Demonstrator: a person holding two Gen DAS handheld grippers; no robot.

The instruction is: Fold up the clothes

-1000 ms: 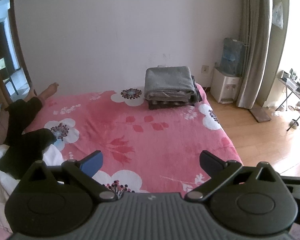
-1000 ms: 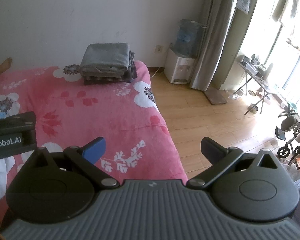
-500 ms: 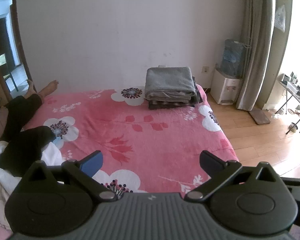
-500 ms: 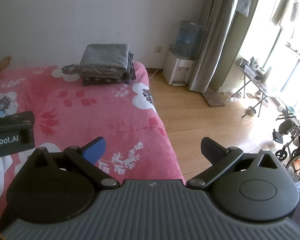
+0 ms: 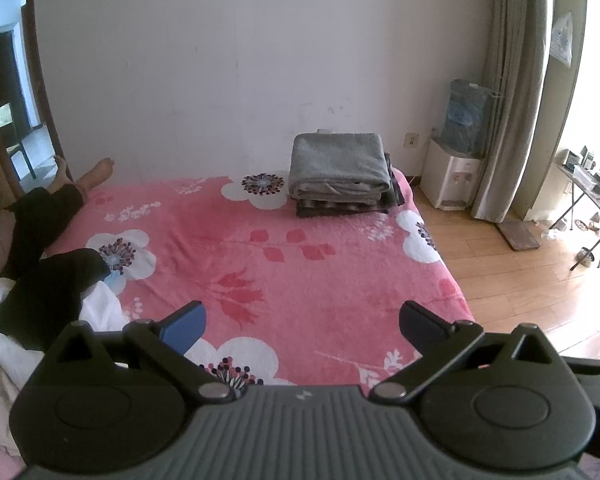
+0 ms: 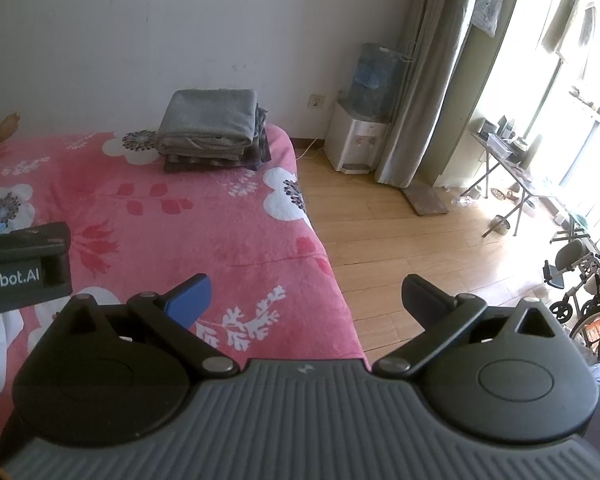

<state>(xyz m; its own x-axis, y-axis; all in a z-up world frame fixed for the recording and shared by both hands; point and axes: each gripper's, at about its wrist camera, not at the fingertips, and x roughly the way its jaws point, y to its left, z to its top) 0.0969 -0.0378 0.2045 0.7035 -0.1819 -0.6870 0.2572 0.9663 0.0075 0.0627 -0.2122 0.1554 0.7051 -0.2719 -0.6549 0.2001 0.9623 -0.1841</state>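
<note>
Left wrist view showed a black garment (image 5: 48,292) lying on white cloth (image 5: 100,308) at the bed's (image 5: 300,272) left edge, beside a person's legs (image 5: 44,216). Left gripper (image 5: 302,326) hovered over the pink blanket with fingers spread, grasping nothing. Folded stack (image 5: 340,172) sat at the far side by the wall. Right gripper (image 6: 306,300) hung released over the bed's right edge, with the dispenser (image 6: 356,144) beyond.
</note>
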